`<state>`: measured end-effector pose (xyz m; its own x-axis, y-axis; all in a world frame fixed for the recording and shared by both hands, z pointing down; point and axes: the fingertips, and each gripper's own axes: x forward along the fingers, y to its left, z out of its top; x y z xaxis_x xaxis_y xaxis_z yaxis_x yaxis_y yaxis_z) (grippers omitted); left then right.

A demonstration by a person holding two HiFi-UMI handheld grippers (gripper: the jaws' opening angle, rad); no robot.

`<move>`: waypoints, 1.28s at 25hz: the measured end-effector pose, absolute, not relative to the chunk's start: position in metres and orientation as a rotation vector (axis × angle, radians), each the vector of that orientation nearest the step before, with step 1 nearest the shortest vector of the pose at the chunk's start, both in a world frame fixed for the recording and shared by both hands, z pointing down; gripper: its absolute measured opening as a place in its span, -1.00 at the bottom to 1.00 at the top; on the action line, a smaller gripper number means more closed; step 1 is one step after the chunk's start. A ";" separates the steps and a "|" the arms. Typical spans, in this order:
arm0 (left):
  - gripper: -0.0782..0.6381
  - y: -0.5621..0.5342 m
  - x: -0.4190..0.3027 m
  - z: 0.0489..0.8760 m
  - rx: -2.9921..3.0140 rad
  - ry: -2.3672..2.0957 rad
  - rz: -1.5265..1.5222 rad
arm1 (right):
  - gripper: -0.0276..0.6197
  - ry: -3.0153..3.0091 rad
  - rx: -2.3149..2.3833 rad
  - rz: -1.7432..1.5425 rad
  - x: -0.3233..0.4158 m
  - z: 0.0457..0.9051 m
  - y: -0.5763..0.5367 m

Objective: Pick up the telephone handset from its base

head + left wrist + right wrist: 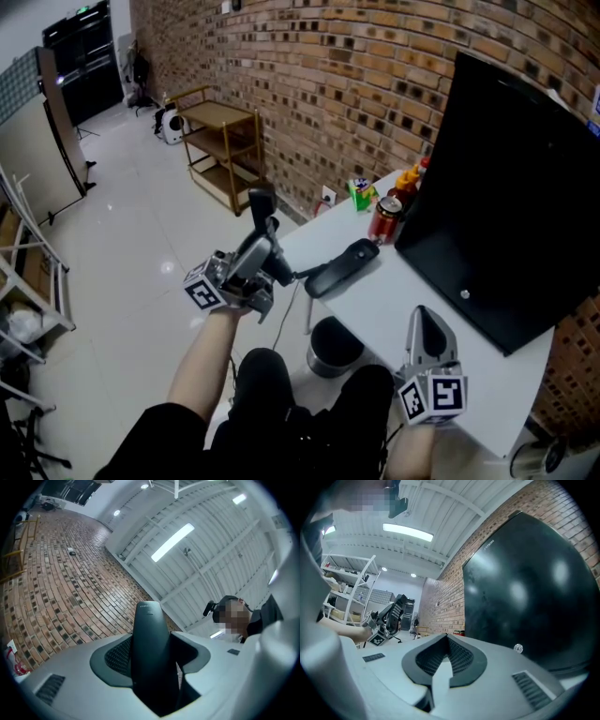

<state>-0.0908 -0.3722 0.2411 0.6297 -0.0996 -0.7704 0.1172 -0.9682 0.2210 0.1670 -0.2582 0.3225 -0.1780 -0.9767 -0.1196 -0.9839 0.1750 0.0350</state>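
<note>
**A:** Where do we have the black plastic telephone handset [262, 214]?

**B:** We have it in the left gripper [265, 255], with the 2 jaws clamped on its sides. In the left gripper view the handset [151, 653] rises straight up between the dark ribbed pads [117, 656]. It is off its long dark grey base [342, 267] and stands apart from it, tilted upward over the floor beside the table edge.

**A:** And the base?

**B:** It lies on the near left edge of the white table [394, 309]. In the right gripper view we see the handset's [396, 609] keypad side, far off to the left.

**A:** What about our right gripper [422, 319]?

**B:** Its 2 jaws are together at the tips with nothing between them. It rests low over the near part of the table, well apart from the base.

**A:** What lies further out?

**B:** A large flat black panel [506, 187] leans across the right of the table. A red can [383, 221] stands just beside its far corner, with some bottles behind it. A round black bin [335, 345] sits below the table edge. A brown brick wall [328, 75] runs behind, with a wooden shelf cart [223, 141] against it.
</note>
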 end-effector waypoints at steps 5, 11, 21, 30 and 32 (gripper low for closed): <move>-0.06 -0.371 -0.089 0.243 2.611 0.020 -1.239 | -0.89 2.350 -1.979 0.155 0.168 0.323 -0.258; -0.06 -0.372 -0.087 0.246 2.612 0.011 -1.225 | -0.88 2.350 -1.970 0.159 0.166 0.319 -0.256; -0.06 -0.370 -0.082 0.246 2.624 0.037 -1.193 | -0.89 2.360 -1.989 0.193 0.165 0.316 -0.253; -0.06 -0.370 -0.078 0.250 2.635 0.038 -1.161 | -0.89 2.376 -1.970 0.199 0.163 0.316 -0.253; -0.06 -0.369 -0.079 0.250 2.644 0.030 -1.162 | -0.89 2.384 -1.968 0.195 0.163 0.317 -0.254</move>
<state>-0.0792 -0.3691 0.2500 0.6810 -0.0825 -0.7277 0.1195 -0.9678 0.2216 0.1626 -0.2536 0.3175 -0.1920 -0.9748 -0.1140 -0.9803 0.1850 0.0688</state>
